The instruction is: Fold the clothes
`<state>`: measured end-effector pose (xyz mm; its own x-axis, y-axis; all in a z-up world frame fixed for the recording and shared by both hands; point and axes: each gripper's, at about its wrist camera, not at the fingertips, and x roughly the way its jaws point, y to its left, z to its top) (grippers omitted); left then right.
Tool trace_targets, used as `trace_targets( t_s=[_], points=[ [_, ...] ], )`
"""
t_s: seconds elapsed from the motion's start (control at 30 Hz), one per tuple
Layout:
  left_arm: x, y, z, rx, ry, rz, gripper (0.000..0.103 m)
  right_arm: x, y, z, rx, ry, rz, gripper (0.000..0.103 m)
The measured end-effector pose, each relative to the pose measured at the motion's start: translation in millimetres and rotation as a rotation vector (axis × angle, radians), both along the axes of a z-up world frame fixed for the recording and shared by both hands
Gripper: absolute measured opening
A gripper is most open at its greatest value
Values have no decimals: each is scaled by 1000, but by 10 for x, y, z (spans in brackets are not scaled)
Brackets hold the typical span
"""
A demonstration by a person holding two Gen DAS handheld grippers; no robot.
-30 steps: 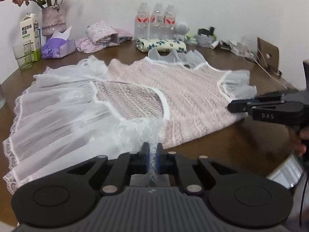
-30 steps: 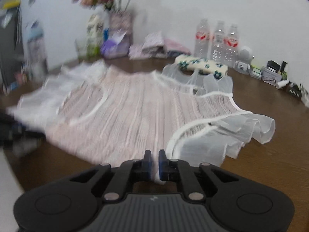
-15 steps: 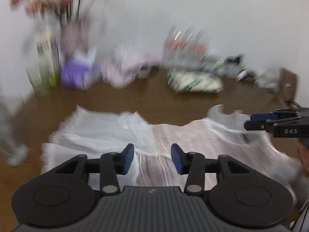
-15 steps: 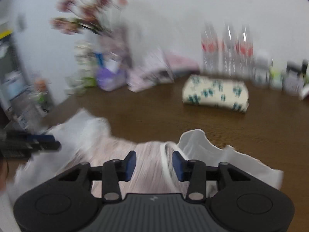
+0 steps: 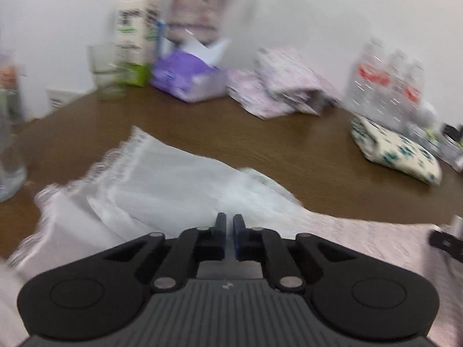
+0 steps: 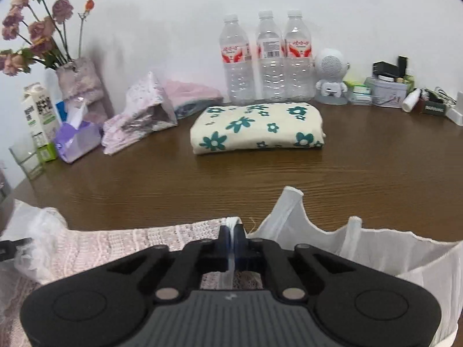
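The dress lies on the brown table [image 6: 202, 179], its pink knit body [image 6: 115, 245] in front and sheer white ruffles [image 6: 376, 248] to the right. My right gripper [image 6: 231, 230] is at the dress's far edge; its jaws are closing, with a white trim strip pinched between the pads. In the blurred left wrist view, my left gripper [image 5: 228, 222] is over the sheer white skirt part [image 5: 162, 185]. Its jaws are closing too, with white fabric in the narrow slit between them. Each gripper's tip shows at the other view's edge: the right gripper [image 5: 442, 243], the left gripper [image 6: 11, 245].
Beyond the dress lie a folded floral cloth [image 6: 257, 128], a pile of pink clothes [image 6: 144, 115] and a purple tissue pack [image 6: 75, 138]. Three water bottles [image 6: 266, 57], a flower vase [image 6: 78, 81], a milk carton [image 6: 37, 115] and small clutter line the wall.
Both grippers left the dress's near hem, moved across it toward the far side, opened midway and have closed again at the fabric's far edge. The dress now looks shorter.
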<state>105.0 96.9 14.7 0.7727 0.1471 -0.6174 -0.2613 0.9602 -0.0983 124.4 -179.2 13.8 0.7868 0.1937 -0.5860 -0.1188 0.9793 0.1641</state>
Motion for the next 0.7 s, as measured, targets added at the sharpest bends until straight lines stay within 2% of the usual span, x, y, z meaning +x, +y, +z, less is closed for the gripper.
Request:
trace_targets(
  t_s=[0.07, 0.13, 0.2, 0.23, 0.27, 0.3, 0.4, 0.5, 0.6, 0.63, 0.67, 0.7],
  points=[
    [-29, 7, 21, -4, -6, 12, 11, -71, -24, 109, 5, -3, 37, 20],
    [-163, 74, 130, -72, -19, -17, 14, -277, -93, 286, 8, -19, 101, 33],
    [-381, 118, 272, -131, -37, -91, 15, -629, -184, 410, -38, -36, 175, 36],
    [-553, 104, 362, -139, -49, -166, 28, -824, -233, 421, -73, -39, 202, 36],
    [-724, 89, 451, -148, -62, -241, 46, -1031, -283, 396, -115, -37, 224, 37],
    [-930, 51, 505, -140, -80, -304, 51, -1237, -333, 370, -158, -35, 246, 37],
    [-1474, -213, 432, -75, -101, -430, 51, -1661, -511, 171, -223, -6, 229, 37],
    [-1754, -527, 244, -62, -81, -479, 51, -1855, -695, 53, -195, -10, 145, 38],
    [-1898, -840, 99, 23, -80, -539, 52, -1960, -767, 40, -174, -18, 118, 35],
    [-1911, -899, 54, 47, -67, -537, 51, -1980, -778, 46, -181, -18, 109, 19],
    [-1912, -941, 10, 64, -48, -526, 50, -1989, -793, 59, -200, -12, 85, 10],
    [-1910, -954, -17, 73, -43, -514, 49, -1993, -810, 63, -223, -6, 52, 6]
  ],
)
